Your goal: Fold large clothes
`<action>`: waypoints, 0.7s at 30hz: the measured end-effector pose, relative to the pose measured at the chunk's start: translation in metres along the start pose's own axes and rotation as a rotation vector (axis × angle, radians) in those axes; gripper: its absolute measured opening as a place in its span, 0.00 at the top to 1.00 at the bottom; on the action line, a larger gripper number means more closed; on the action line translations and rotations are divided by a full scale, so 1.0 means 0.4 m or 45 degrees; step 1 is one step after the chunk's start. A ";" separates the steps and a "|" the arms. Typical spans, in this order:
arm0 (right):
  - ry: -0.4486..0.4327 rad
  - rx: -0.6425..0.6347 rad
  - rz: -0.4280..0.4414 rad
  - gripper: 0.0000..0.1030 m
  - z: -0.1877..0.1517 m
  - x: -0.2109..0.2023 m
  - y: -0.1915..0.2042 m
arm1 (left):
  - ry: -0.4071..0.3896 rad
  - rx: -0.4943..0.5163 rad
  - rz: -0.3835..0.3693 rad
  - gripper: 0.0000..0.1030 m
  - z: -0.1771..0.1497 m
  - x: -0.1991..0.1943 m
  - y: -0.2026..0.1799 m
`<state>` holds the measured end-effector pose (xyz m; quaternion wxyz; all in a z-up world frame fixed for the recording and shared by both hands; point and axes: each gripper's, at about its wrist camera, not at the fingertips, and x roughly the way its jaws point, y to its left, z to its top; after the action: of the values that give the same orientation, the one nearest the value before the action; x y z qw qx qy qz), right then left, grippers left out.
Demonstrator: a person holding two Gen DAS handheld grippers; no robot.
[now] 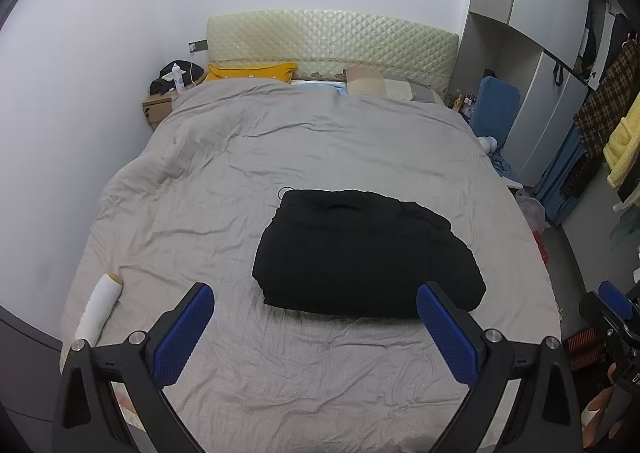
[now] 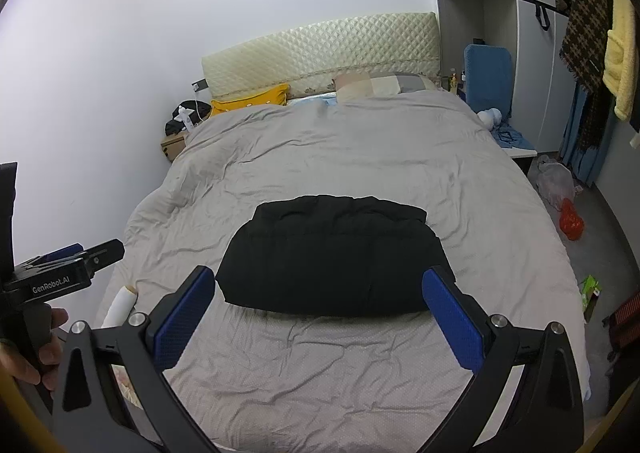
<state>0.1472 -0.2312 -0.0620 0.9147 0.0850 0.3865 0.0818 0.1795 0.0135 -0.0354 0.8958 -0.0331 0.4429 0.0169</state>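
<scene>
A black garment lies folded into a compact bundle on the grey bed cover. My left gripper hangs open above the near part of the bed, short of the bundle, with nothing between its blue pads. My right gripper is open too, its fingers wide on either side of the bundle's near edge and above it. In the right wrist view the left gripper shows at the left edge, held by a hand. The right gripper's tip shows at the right edge of the left wrist view.
A white roll lies at the bed's near left edge. Pillows line the quilted headboard. A nightstand stands at the left. Wardrobe, hanging clothes and floor bags are at the right.
</scene>
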 end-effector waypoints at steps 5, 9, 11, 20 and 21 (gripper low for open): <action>0.000 -0.001 0.002 0.00 -0.001 0.000 -0.001 | 0.003 0.003 0.001 0.01 0.000 0.003 0.000; -0.001 -0.002 0.001 0.00 -0.001 -0.001 -0.001 | -0.001 0.007 0.006 0.01 0.003 0.004 -0.004; -0.001 0.000 0.001 0.00 -0.001 0.000 -0.002 | -0.002 0.009 0.007 0.01 0.004 0.006 -0.006; -0.006 0.001 -0.004 0.00 0.008 0.003 -0.002 | -0.006 0.017 0.012 0.01 0.009 0.006 -0.011; -0.005 0.001 -0.005 0.00 0.008 0.003 -0.002 | -0.006 0.017 0.012 0.01 0.010 0.007 -0.011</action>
<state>0.1505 -0.2321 -0.0609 0.9156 0.0849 0.3849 0.0795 0.1845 0.0096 -0.0351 0.8970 -0.0252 0.4410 0.0184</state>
